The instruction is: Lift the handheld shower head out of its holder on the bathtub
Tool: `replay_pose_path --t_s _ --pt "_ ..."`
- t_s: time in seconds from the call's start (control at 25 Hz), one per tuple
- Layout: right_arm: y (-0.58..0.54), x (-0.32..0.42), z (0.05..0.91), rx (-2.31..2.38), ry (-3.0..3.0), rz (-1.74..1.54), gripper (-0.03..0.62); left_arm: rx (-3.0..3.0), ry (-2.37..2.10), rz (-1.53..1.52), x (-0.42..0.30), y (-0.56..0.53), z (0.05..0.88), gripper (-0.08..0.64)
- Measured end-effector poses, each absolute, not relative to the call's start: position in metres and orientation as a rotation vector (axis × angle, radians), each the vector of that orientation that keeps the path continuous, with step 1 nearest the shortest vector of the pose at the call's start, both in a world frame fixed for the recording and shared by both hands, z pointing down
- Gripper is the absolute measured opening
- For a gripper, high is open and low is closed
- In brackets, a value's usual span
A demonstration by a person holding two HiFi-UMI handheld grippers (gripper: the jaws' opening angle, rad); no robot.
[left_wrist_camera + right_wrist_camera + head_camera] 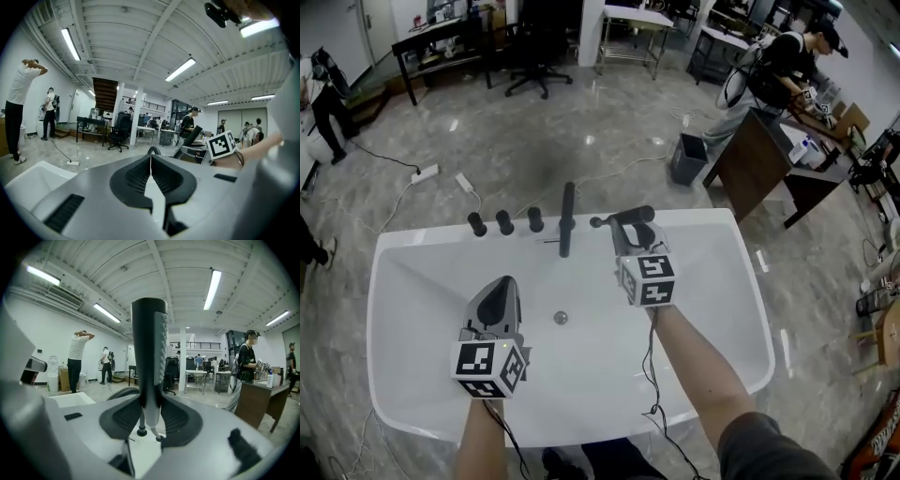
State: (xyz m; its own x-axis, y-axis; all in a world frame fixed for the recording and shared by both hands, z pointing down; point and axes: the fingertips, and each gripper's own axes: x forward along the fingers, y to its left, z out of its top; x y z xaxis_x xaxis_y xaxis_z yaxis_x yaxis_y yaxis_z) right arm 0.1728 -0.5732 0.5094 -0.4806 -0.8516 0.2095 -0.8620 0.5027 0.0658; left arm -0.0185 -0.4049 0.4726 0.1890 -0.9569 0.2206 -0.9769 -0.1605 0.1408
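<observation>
The black handheld shower head lies crosswise between the jaws of my right gripper, above the back rim of the white bathtub. In the right gripper view its handle stands upright, and the gripper has both pads pressed against it. My left gripper hovers over the left half of the tub. Its jaws are shut with nothing in them, and its pads meet in the left gripper view. The black spout and three black knobs stand on the back rim.
A drain sits in the tub floor. On the marble floor behind the tub are power strips with cables and a grey bin. A person stands at a wooden desk at the right.
</observation>
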Motion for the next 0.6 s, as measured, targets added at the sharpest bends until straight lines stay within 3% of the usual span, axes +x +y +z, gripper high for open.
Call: replay_pose_path --t_s 0.6 --pt "-0.384 0.182 0.445 1.628 -2.486 0.092 0.13 2.334 -1.73 0.046 -0.025 -0.253 0.412 0.015"
